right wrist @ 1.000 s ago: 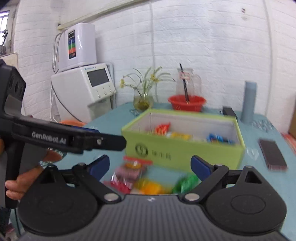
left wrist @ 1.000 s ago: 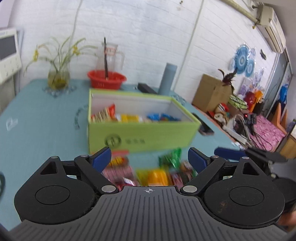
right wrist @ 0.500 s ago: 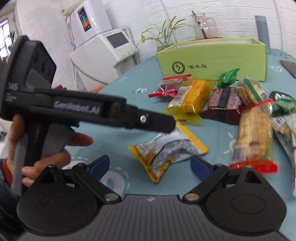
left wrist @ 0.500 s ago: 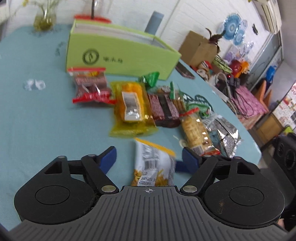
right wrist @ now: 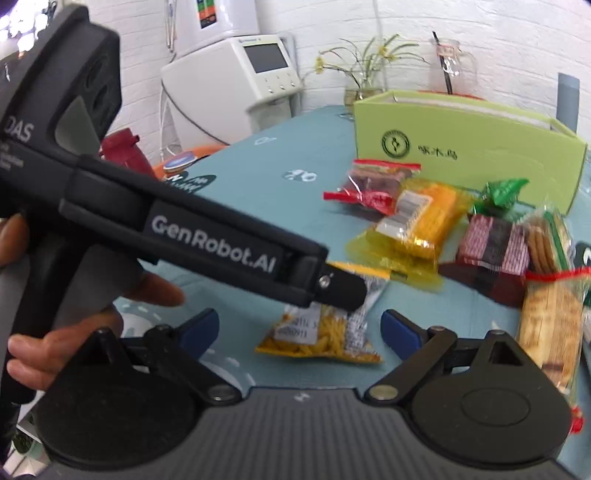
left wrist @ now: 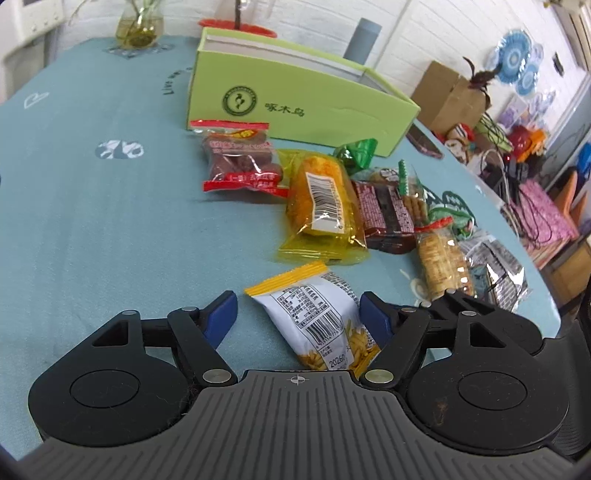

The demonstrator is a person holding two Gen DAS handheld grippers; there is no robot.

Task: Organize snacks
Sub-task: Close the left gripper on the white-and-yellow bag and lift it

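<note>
Several snack packets lie on the teal table in front of a green open box (left wrist: pixel 295 99). A yellow and white snack bag (left wrist: pixel 317 314) lies flat between the open fingers of my left gripper (left wrist: pixel 297 314). My right gripper (right wrist: pixel 299 328) is open, with the same bag (right wrist: pixel 325 328) just ahead of it; the left gripper's black body (right wrist: pixel 207 240) crosses above the bag in this view. Farther on lie a red packet (left wrist: pixel 240 162), a yellow wrapped cake (left wrist: pixel 321 206), a dark brown bar (left wrist: pixel 384 210), a green candy (left wrist: pixel 358 151) and a cracker pack (left wrist: pixel 439 254).
A silver packet (left wrist: pixel 491 269) lies near the table's right edge. A phone (left wrist: pixel 424 142) lies right of the box. A flower vase (left wrist: pixel 138 26), a red bowl and a grey cylinder (left wrist: pixel 364 38) stand behind it. A white machine (right wrist: pixel 236 77) stands off the table's left.
Both grippers have tilted down from the box and dropped toward the table. My left gripper has closed in around the yellow and white bag; it crosses lower in the right view.
</note>
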